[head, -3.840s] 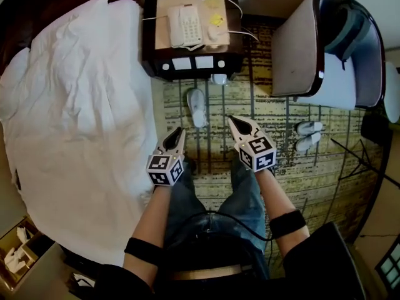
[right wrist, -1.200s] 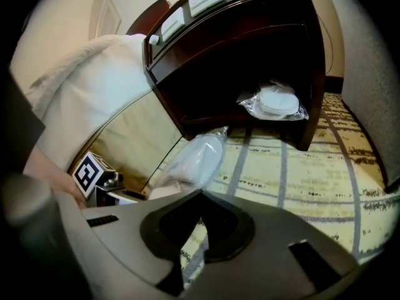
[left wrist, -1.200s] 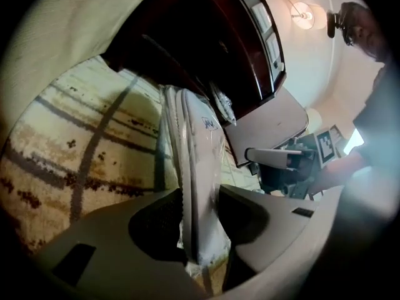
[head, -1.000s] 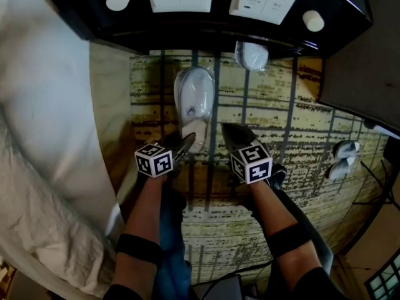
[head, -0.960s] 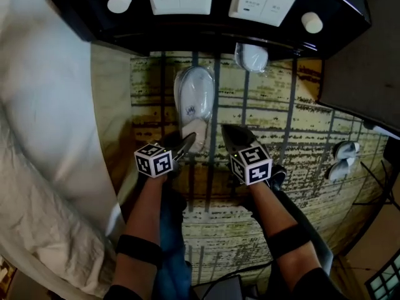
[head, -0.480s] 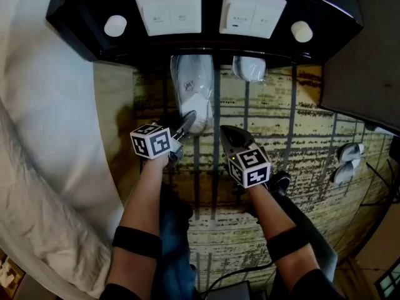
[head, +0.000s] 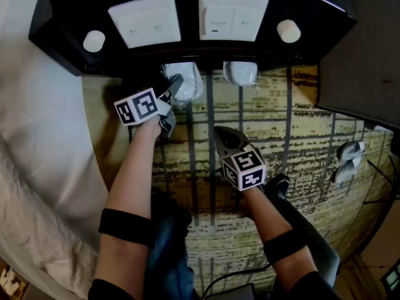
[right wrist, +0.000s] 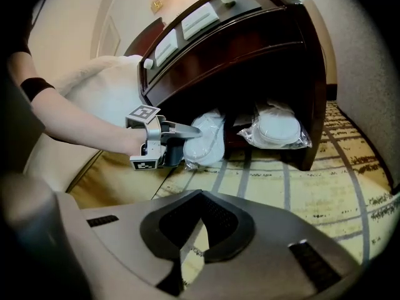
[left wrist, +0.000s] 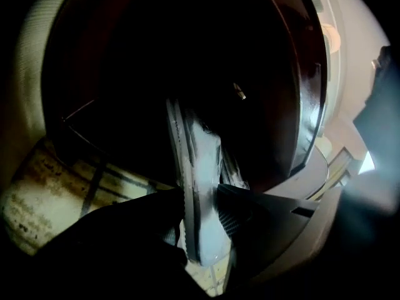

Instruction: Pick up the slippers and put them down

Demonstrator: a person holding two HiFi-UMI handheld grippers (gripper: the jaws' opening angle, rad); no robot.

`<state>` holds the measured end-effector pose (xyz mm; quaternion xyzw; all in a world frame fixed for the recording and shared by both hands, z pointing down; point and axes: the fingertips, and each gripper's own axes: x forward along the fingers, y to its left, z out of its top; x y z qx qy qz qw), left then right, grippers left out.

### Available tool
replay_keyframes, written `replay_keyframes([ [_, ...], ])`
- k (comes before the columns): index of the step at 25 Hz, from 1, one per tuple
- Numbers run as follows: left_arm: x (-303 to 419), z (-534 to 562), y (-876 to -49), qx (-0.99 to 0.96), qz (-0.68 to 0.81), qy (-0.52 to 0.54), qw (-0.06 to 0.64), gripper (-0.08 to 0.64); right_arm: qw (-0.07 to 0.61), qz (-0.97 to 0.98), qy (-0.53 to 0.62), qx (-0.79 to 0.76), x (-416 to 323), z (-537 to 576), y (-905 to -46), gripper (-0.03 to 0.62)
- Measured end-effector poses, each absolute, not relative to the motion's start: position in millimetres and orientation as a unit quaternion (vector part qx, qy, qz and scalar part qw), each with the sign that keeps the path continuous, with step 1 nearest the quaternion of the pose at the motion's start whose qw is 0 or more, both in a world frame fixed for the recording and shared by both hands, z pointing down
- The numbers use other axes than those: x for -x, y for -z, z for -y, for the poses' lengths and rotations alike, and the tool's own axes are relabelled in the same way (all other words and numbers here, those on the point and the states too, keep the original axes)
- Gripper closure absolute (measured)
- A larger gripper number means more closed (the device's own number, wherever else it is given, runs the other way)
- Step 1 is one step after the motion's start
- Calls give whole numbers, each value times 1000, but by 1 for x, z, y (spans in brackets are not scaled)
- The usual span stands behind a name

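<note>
bed (head: 44, 136): white bedding, outboard of the left tongs, well apart from the right tongs.
left tongs (head: 174, 85): jaws narrow, clamped on a white slipper; tips point at the gap under the nightstand; marker cube toward the wrist.
grip detail: in the left gripper view the left tongs (left wrist: 199, 212) pinch the slipper (left wrist: 201, 180) on both sides; it stands on its edge between the pads, sole toward the left jaw.
slipper (head: 187, 80): task item, in the left tongs, its far end sticking out past the tips into the shadow below the nightstand; seems to be in clear wrap.
nightstand (head: 194, 49): dark wood, straight ahead of both tongs; white switch plates and round knobs on the face.
second slipper (head: 240, 72): bagged in clear plastic, under the nightstand, just beside the held one, ahead of the right tongs and apart from them.
right tongs (head: 219, 133): jaws fully together, nothing between them; held back from the nightstand, over the carpet.
right gripper view: right tongs (right wrist: 190, 230) closed, looking at the left tongs (right wrist: 184, 133), slipper (right wrist: 206, 139) and second slipper (right wrist: 279, 129).
carpet (head: 281, 124): yellowish with dark grid lines, under both tongs.
slipper pair (head: 347, 161): white, on the carpet, well out beyond the right tongs.
</note>
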<state>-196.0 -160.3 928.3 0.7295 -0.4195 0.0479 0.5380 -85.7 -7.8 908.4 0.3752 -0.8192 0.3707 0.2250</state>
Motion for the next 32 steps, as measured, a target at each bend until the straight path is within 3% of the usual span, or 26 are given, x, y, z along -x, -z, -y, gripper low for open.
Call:
replay_keyframes([
  [13,212,203,-930,-665,513,12,543,404,219,815,-371,-387,69,12,-909,591],
  [16,220,206,-929,-657,545,5,522,317,217,816,-370,-389,68,15,-905,592],
  [18,223,207,-927,-650,561,-3,513,161,216,816,-369,-390,66,18,-902,592],
  [20,225,205,-923,-646,574,-18,503,88,214,814,-369,-394,63,20,-897,592],
  [30,234,141,-841,-648,592,-125,463,86,224,801,-381,-403,40,9,-812,592],
  [32,231,118,-804,-657,583,-144,455,173,229,799,-381,-404,34,7,-778,592],
])
